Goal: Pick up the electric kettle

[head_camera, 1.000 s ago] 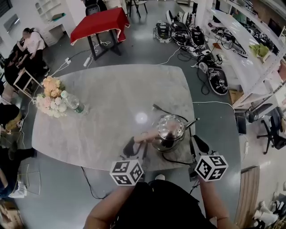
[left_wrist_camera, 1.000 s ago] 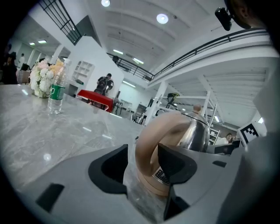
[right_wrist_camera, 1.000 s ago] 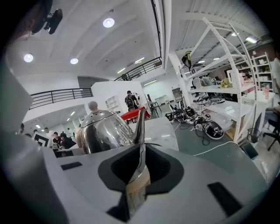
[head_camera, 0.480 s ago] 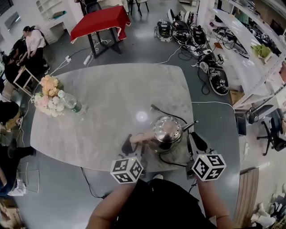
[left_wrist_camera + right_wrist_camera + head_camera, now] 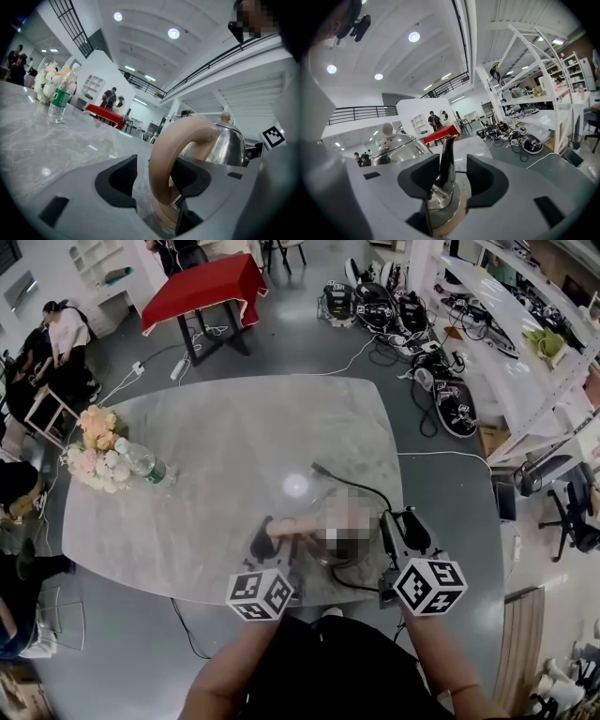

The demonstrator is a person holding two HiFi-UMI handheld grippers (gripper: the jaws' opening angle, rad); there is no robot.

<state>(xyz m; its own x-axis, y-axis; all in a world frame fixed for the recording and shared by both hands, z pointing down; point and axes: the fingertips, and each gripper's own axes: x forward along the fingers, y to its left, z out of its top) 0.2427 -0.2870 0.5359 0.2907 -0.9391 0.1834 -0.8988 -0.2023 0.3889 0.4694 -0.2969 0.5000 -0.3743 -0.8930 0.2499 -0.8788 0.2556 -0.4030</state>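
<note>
The steel electric kettle (image 5: 339,551) stands near the front edge of the grey marble table (image 5: 234,437); a mosaic patch covers most of it in the head view. Its beige loop handle (image 5: 161,168) lies between the jaws of my left gripper (image 5: 157,176) (image 5: 279,542). The right pad touches the handle and a gap shows at the left pad. My right gripper (image 5: 454,177) (image 5: 400,529) is at the kettle's right. Its jaws are opening, with the steel spout (image 5: 446,161) between them and a gap on the spout's right side.
A flower bouquet (image 5: 94,446) and a water bottle (image 5: 145,463) sit at the table's left end. A black cord (image 5: 349,480) runs from the kettle over the table. A red-covered table (image 5: 202,282), cables and gear (image 5: 441,381) and a white shelf stand beyond. People sit at the far left.
The right gripper's jaws were shut beside the kettle; they now stand apart on both sides of the spout. Both grippers have edged forward toward the kettle.
</note>
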